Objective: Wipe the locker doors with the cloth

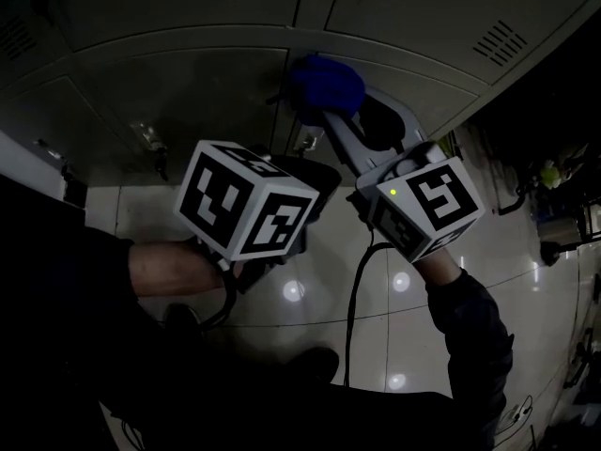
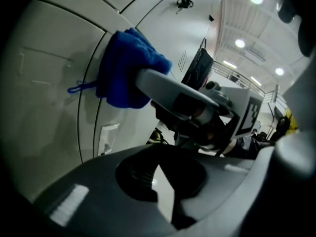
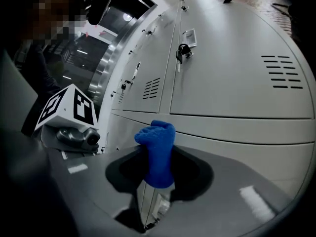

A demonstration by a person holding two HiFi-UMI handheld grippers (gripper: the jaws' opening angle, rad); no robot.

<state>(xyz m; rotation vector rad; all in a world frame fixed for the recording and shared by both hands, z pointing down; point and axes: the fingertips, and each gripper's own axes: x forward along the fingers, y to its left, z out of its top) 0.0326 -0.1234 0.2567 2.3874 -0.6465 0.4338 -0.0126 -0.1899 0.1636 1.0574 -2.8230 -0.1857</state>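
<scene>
Between our right gripper (image 3: 157, 174) fingers: cloth (image 3: 157, 142) clamped, at locker door (image 3: 237, 127) | left gripper (image 2: 160, 181) fingers together, empty | likely mid-wipe; next, we sweep sideways, pressing.

Grey left claw (image 2: 160, 181) & right claw (image 3: 157, 174) w/ b&w marker cubes (image 1: 246, 200) — green LED (image 1: 392, 193) on right; black cable (image 1: 355, 318), dark sleeves (image 1: 474, 336).

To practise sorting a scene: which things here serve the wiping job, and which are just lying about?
Job:
cloth, pinched in the right gripper jaws
locker doors

Lying about:
left gripper, holding nothing
lock on an upper door
clutter on the floor at right
</scene>
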